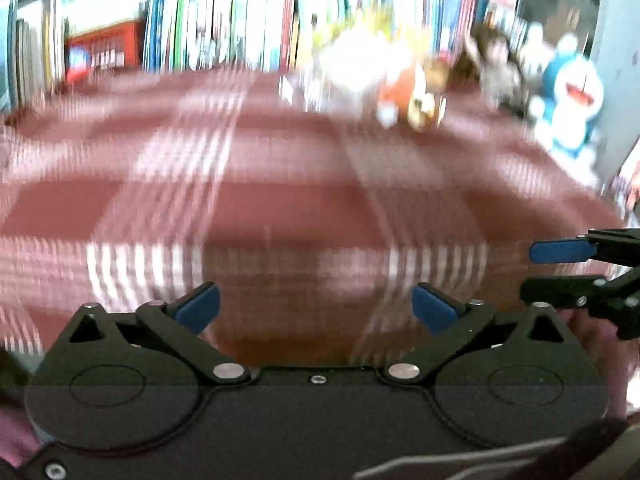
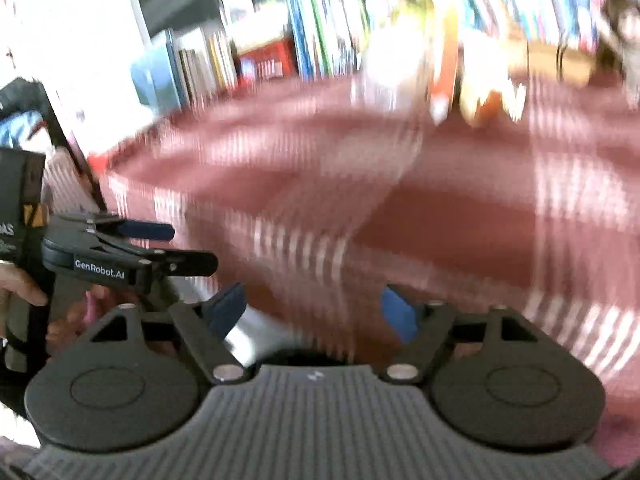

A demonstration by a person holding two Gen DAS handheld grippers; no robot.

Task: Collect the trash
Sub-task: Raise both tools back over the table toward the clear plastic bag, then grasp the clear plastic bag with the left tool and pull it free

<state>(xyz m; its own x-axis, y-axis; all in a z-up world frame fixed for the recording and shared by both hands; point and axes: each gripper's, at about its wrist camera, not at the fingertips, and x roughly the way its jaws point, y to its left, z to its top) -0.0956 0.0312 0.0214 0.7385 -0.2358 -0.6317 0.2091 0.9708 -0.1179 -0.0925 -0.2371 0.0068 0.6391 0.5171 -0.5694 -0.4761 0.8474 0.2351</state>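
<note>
While both cameras smeared the scene with motion blur, the left gripper (image 1: 316,306) stood with its jaws spread wide and nothing between the blue pads (image 1: 199,307), over a counter (image 1: 280,208) covered in a red-and-white plaid cloth. The right gripper (image 2: 314,312) likewise had its jaws released and empty above the same cloth.

In the left wrist view, the right gripper (image 1: 560,268) reached in at 3 o'clock, its fingers apart, with a hand (image 1: 588,332) just below it. In the right wrist view, the left gripper (image 2: 180,248) entered at 9 o'clock, a hand (image 2: 24,288) gripping its handle.

At the far edge of the counter, toward 12 to 1 o'clock in both views, lay a blurred heap of white, yellow and orange things (image 1: 384,76); whether these were the trash to be collected could not be told. A blue-and-white figurine (image 1: 572,96) stood at 2 o'clock in the left view, at the counter's right edge. A row of books (image 1: 224,12) lined the shelf behind the counter at 11 to 12 o'clock, beside a red box (image 1: 104,50) at 10 o'clock.
</note>
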